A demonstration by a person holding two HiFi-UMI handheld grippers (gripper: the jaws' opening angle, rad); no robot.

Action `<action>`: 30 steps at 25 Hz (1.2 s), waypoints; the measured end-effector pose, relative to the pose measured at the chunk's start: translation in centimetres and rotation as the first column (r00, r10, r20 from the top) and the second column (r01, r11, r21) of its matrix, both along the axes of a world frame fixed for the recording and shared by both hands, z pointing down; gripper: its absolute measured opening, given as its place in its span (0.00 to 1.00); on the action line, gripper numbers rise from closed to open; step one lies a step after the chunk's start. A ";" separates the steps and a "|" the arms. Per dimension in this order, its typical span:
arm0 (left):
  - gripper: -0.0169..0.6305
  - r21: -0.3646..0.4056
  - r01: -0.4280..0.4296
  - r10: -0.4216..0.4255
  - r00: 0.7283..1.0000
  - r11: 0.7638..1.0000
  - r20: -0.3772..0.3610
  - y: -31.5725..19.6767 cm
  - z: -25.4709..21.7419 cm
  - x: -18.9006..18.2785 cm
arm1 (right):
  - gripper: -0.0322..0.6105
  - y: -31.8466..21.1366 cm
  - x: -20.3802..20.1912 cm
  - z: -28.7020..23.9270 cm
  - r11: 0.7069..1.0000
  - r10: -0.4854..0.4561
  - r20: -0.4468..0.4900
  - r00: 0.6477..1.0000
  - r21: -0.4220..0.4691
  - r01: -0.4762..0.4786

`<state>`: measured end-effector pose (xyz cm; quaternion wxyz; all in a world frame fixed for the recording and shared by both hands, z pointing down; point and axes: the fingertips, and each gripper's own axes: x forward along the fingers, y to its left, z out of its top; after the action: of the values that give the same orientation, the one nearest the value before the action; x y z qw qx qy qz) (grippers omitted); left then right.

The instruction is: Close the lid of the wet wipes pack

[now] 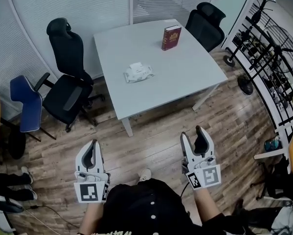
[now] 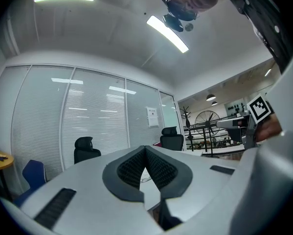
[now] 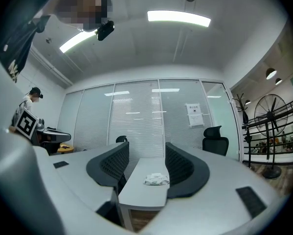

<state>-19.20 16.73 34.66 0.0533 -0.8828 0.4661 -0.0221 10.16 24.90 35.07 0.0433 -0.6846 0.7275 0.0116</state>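
Observation:
The white wet wipes pack (image 1: 138,72) lies near the middle of the light grey table (image 1: 185,77); whether its lid is up I cannot tell from here. Both grippers are held level over the wooden floor, well short of the table's near edge. My left gripper (image 1: 92,145) has its jaws together at the tips (image 2: 145,150) with nothing in them. My right gripper (image 1: 192,132) is open and empty. In the right gripper view the distant pack (image 3: 156,179) on the table (image 3: 139,192) shows in the gap between the jaws of the right gripper (image 3: 146,147).
A dark red book (image 1: 171,37) stands upright at the table's far side. A black office chair (image 1: 67,77) and a blue chair (image 1: 26,102) stand left of the table, another black chair (image 1: 205,23) behind it. A floor fan (image 1: 278,43) and a black rack (image 1: 276,77) are at the right.

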 end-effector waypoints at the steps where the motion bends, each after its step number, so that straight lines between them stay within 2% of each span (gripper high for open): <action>1: 0.05 -0.002 0.002 -0.002 1.000 1.000 -0.001 -0.2 0.0 0.3 | 0.41 -0.2 0.2 0.1 1.000 -0.002 0.001 1.000 -0.002 0.002; 13: 0.05 -0.022 -0.004 0.005 1.000 1.000 0.010 -1.7 0.8 1.6 | 0.41 -2.0 1.2 1.3 1.000 -0.002 0.020 1.000 -0.021 0.003; 30: 0.05 -0.018 -0.023 0.023 1.000 1.000 -0.007 -9.7 0.8 2.6 | 0.41 -9.9 1.9 0.9 1.000 0.016 0.010 1.000 -0.016 -0.016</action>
<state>-16.55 7.06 35.44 0.0440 -0.8887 0.4559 -0.0228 12.08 15.02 35.99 0.0414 -0.6909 0.7218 0.0025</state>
